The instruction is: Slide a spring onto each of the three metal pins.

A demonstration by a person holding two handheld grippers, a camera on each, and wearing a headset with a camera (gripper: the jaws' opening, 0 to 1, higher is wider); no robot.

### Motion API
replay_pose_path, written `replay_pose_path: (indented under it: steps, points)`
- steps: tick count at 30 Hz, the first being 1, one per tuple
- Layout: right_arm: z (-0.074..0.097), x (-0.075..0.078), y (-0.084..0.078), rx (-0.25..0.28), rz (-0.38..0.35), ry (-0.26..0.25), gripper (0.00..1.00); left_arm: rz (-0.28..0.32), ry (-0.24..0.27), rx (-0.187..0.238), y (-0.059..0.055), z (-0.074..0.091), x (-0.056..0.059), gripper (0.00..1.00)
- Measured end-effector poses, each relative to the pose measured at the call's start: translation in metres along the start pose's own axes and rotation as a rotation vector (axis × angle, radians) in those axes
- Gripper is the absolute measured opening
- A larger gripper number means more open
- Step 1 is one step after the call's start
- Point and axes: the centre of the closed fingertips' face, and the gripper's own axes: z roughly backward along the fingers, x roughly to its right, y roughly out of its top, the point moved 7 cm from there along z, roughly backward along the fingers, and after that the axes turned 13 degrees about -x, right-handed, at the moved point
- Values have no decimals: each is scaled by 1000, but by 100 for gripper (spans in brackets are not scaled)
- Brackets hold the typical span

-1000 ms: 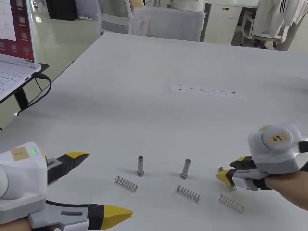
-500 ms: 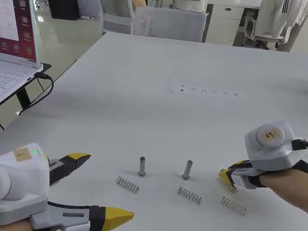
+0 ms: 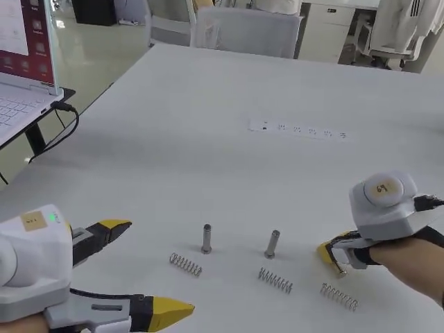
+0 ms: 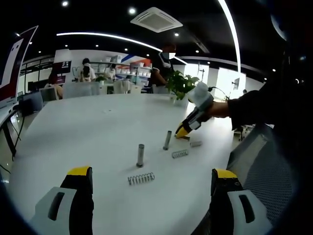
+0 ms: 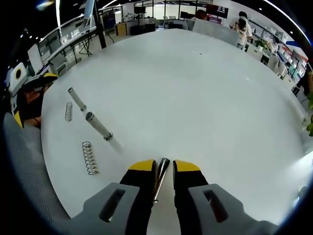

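Currently right gripper (image 3: pixel 331 254) has fingers clenched on one pin (image 5: pixel 159 177), low over the tabletop (image 3: pixel 208 152) at near right. Left pin (image 3: pixel 207 238) and middle pin (image 3: pixel 272 243) stand upright, both bare. Left spring (image 3: pixel 185 263), middle spring (image 3: pixel 275 279) and right spring (image 3: pixel 339 296) lie flat, each apart from the pins. Left gripper (image 3: pixel 149 267) hovers at near left, fingers released wide, holding nothing.
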Motion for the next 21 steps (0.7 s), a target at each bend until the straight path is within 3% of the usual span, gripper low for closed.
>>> replay_pose_path:
  steps: [21]
  points:
    - [-2, -2, 0, -46, 3, -31, 6, 5, -1, 4, -1, 0, -2, 98]
